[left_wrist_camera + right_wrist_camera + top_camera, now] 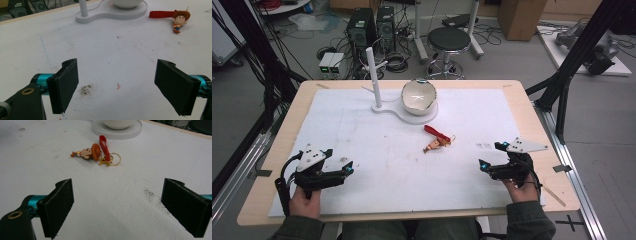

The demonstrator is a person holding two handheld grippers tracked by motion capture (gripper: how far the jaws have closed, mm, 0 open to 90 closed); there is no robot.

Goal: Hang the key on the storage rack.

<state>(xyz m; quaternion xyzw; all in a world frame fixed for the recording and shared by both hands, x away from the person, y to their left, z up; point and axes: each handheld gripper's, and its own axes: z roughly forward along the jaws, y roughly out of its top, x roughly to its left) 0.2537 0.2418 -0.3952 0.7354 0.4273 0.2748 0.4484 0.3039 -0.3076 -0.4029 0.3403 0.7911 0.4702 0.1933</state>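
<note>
Two tongs, left (343, 169) and right (490, 156), spread wide, flank an unlabelled keychain (438, 139)

At the far middle of your white table sheet (362, 165) sits a white ceramic bowl (418, 95) on a flat white stand (409, 117) with an upright white post (373, 75).

At twelve o'clock in your left gripper view, the white bowl (127, 3) is cut off by the top edge, and so is the white post (83, 7) at eleven. Your right gripper view clips that bowl (118, 123) too, with the stand's base (117, 131) losing its far side. From the high view, the keychain figure (433, 144) is too small to make out its face. Your forearms run off the bottom edge at six o'clock.
</note>
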